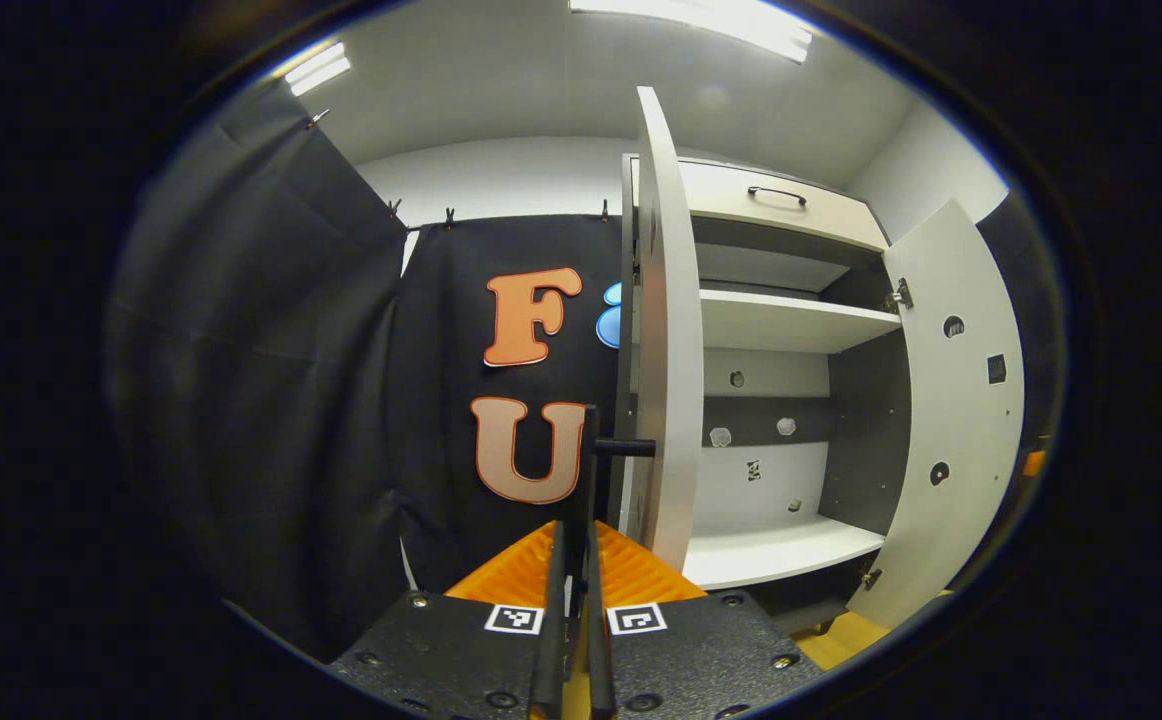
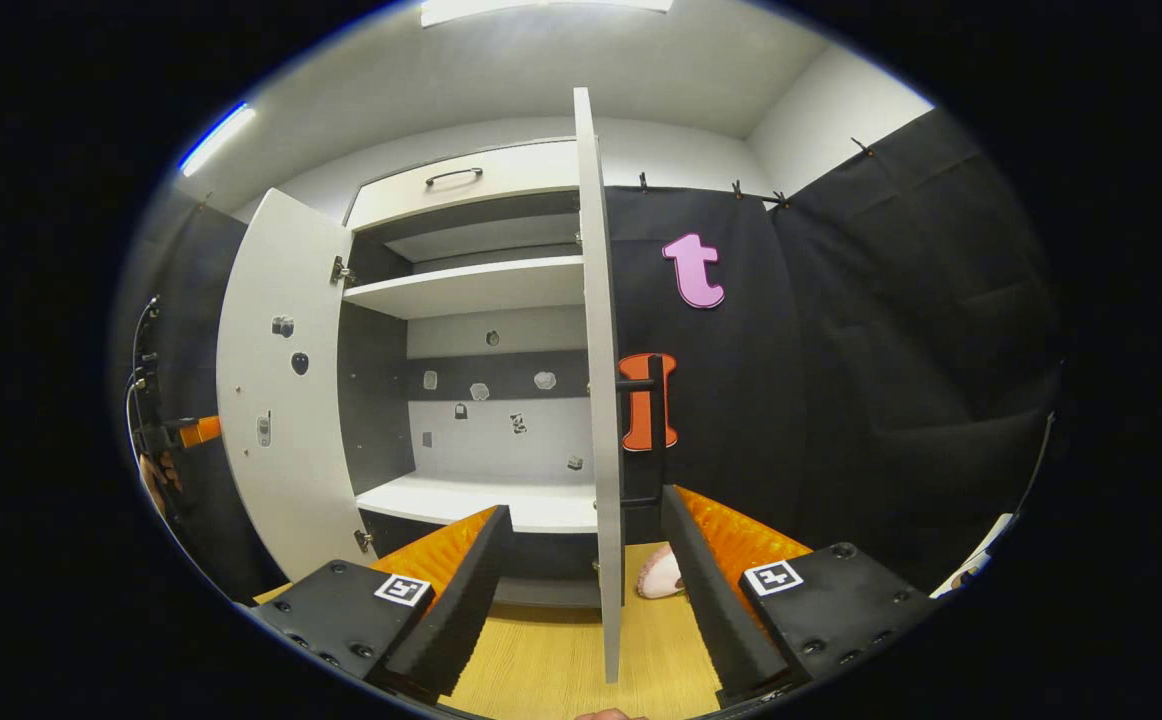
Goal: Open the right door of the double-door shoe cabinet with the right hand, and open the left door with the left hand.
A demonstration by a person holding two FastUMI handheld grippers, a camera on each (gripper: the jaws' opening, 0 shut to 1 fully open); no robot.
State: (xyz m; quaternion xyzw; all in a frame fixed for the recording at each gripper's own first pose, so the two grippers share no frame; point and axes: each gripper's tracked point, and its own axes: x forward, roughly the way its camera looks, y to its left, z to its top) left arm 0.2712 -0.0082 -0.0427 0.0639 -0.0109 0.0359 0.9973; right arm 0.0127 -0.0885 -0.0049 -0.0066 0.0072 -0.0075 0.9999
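Observation:
The white shoe cabinet [image 1: 791,320] has both doors swung out. In the left gripper view the left door [image 1: 669,340] stands edge-on, with its black bar handle [image 1: 591,450] running down between my left gripper's [image 1: 574,530] fingers, which are shut on it. The right door [image 1: 953,420] hangs open at the far right. In the right gripper view the right door [image 2: 596,400] is edge-on between the spread fingers of my right gripper [image 2: 584,505], which is open; its black handle [image 2: 653,430] lies just right of the door edge, untouched. The left door [image 2: 281,400] and the left gripper [image 2: 176,435] show far left.
A drawer with a dark handle [image 2: 453,176] tops the cabinet. Inside are white shelves [image 2: 471,285] and a grey back panel. The wooden floor [image 2: 541,660] lies below, with a pinkish object [image 2: 659,575] on it by the right door. Black cloth walls stand on both sides.

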